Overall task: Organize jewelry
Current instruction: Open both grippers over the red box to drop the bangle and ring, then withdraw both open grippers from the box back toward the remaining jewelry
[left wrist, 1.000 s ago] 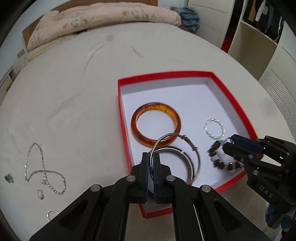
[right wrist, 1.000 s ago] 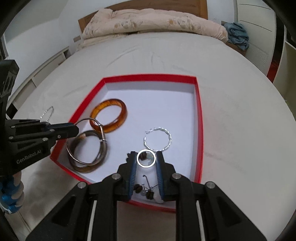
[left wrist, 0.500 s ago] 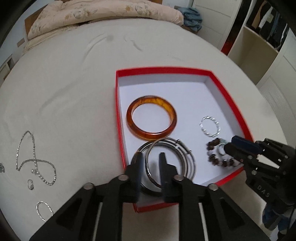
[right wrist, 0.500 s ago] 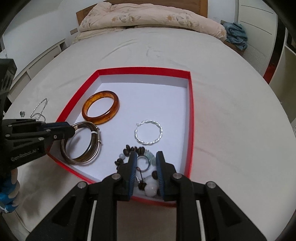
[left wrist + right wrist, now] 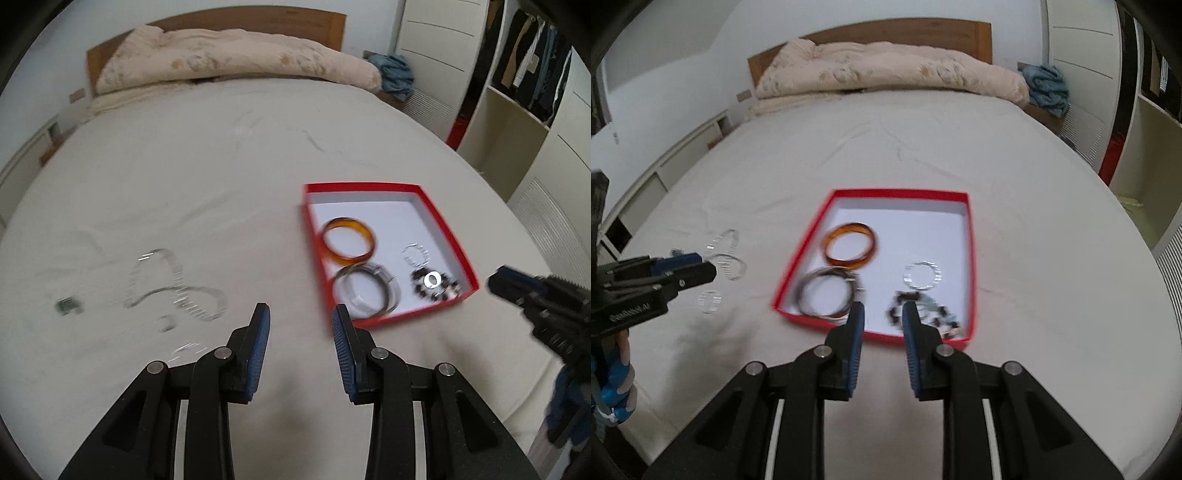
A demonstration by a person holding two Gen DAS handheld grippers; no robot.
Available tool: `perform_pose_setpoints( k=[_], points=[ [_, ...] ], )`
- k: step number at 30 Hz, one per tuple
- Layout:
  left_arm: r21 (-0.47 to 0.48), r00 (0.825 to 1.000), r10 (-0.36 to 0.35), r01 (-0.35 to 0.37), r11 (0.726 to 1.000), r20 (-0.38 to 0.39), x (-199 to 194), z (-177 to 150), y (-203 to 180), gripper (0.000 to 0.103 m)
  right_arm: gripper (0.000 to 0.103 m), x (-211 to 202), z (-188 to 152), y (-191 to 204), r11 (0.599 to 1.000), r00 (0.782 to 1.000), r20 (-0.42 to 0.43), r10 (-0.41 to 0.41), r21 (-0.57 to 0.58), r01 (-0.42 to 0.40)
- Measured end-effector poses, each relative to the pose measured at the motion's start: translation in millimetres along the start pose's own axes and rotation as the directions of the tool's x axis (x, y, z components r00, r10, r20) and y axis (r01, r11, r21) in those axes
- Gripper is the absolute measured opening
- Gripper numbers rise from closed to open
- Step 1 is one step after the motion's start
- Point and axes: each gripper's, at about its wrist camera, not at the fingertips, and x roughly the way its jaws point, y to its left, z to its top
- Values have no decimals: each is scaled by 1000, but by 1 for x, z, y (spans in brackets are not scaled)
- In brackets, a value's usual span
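Note:
A red box (image 5: 369,186) (image 5: 901,192) lies on the pale bed. It holds an amber bangle (image 5: 371,240) (image 5: 849,262), silver bangles (image 5: 393,295) (image 5: 803,295), a twisted silver ring (image 5: 406,254) (image 5: 907,277) and a beaded bracelet (image 5: 419,284) (image 5: 945,321) with a small ring on it. Left of the box, a silver chain (image 5: 177,280) (image 5: 726,258) and small rings (image 5: 166,323) (image 5: 710,301) lie loose. My left gripper (image 5: 300,310) (image 5: 701,266) hovers left of the box, jaws opening and empty. My right gripper (image 5: 883,306) (image 5: 495,284) hangs open above the box's near edge, holding nothing.
A rolled quilt (image 5: 886,74) and wooden headboard (image 5: 923,33) close off the far end of the bed. White wardrobes and open shelves (image 5: 517,92) stand to the right. A small green item (image 5: 68,305) lies at the far left of the sheet.
My left gripper let go of the silver bangle in the box, opened, and drew back up and to the left. My right gripper rose away from the beaded bracelet.

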Motion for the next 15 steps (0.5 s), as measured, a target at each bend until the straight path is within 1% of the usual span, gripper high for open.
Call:
perform_pose_setpoints(
  k=[5,7,11,15],
  points=[
    [-32,997,79,-78,996,25,-44,-27,50,35,20,-24,-6,43,998,998,26,54,-21,-54],
    [-51,994,107,-105,993,33,-56,-37,66,35,20,-29,-9,59,997,997,27,75,-32,-74],
    [-108,985,169,-163,981,43,-84,-65,108,36,20,-35,-13,87,992,993,26,113,-57,-111],
    [-170,979,203,-194,966,36,-99,-86,144,37,20,-35,-17,117,985,988,15,153,-87,-151]
  ],
)
